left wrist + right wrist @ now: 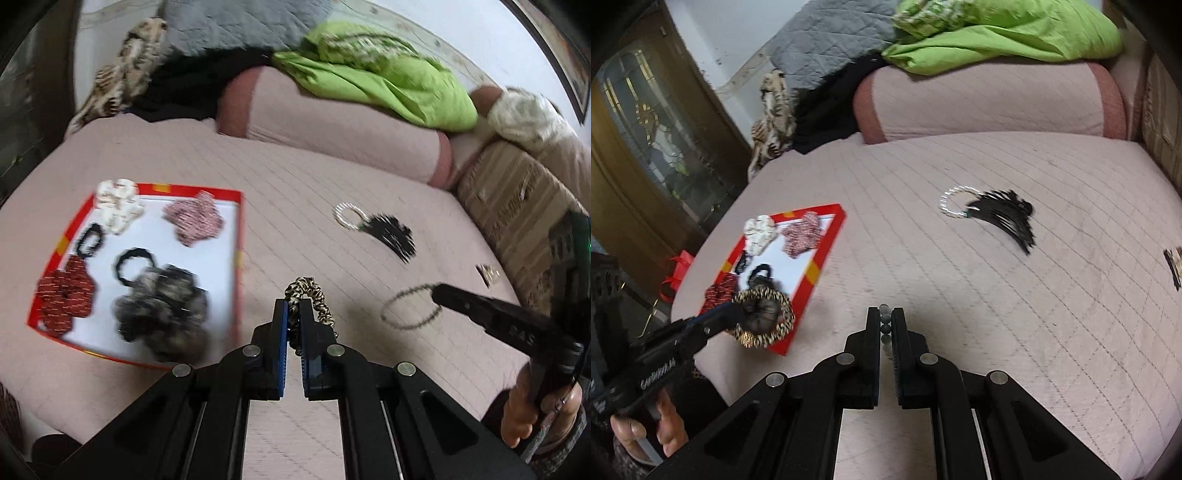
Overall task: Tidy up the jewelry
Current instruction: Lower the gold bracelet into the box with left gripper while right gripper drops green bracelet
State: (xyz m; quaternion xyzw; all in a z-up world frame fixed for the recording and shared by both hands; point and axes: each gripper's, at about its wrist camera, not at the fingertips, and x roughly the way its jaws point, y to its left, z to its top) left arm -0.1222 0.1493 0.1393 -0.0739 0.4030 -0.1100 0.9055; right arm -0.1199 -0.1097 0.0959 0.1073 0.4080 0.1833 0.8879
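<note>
My left gripper (293,308) is shut on a leopard-print scrunchie (314,295) and holds it above the pink bed, right of the red-rimmed tray (236,236). The right wrist view shows that scrunchie (764,317) over the tray's (816,269) near corner. My right gripper (885,314) is shut on a grey bead bracelet (884,325); its loop (410,306) hangs from the gripper (437,290) in the left wrist view. The tray holds several scrunchies (162,306) and black hair ties (133,264).
A pearl bracelet (956,203) with a black tassel (1004,218) lies mid-bed. A small gold and black clip (1174,266) lies at the right. A pink bolster (990,99), green fabric (1004,33) and a patterned cloth (772,118) lie at the back.
</note>
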